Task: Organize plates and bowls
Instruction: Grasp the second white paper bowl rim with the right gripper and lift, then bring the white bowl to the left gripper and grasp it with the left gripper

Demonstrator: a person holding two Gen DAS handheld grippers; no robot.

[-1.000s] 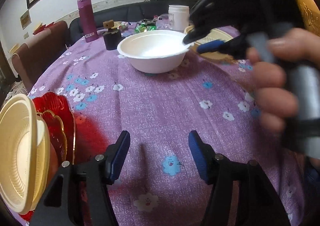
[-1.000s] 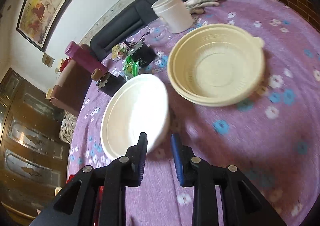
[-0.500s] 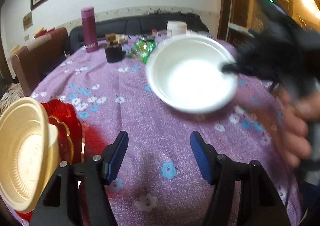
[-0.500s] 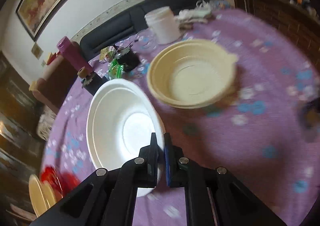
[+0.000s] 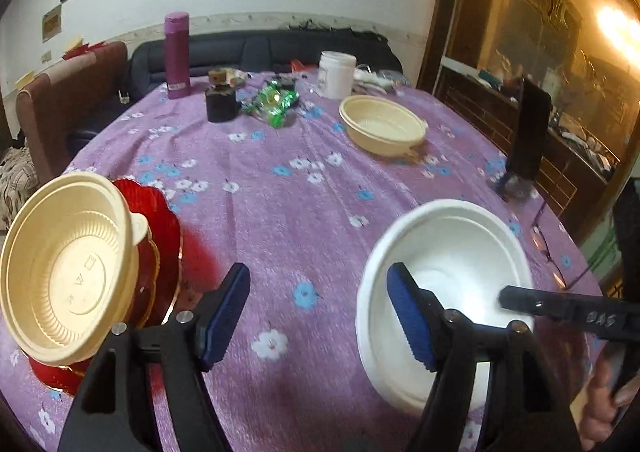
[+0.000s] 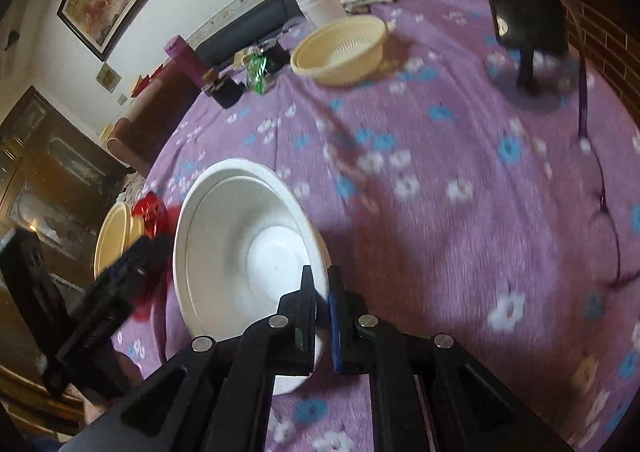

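My right gripper [image 6: 322, 300] is shut on the near rim of a white bowl [image 6: 240, 252] and holds it tilted above the purple tablecloth. In the left wrist view the white bowl [image 5: 452, 276] hangs at the lower right, just beyond my left gripper's right finger. The jaws of my left gripper [image 5: 318, 312] are opening, with only cloth between them. At the left, a cream bowl [image 5: 68, 276] leans on a stack of red plates [image 5: 164, 228]. A second cream bowl [image 5: 382, 126] sits far across the table.
At the table's far side stand a purple flask [image 5: 176, 52], a black jar [image 5: 220, 104], green packets [image 5: 274, 100] and a white tub [image 5: 336, 74]. A phone on a stand [image 5: 528, 136] and glasses [image 5: 548, 252] are at the right edge. A brown chair [image 5: 68, 104] is behind the left.
The right gripper closed on the white bowl's rim, lifted it and carried it from the far middle of the table to beside the left gripper. The left jaws widened.
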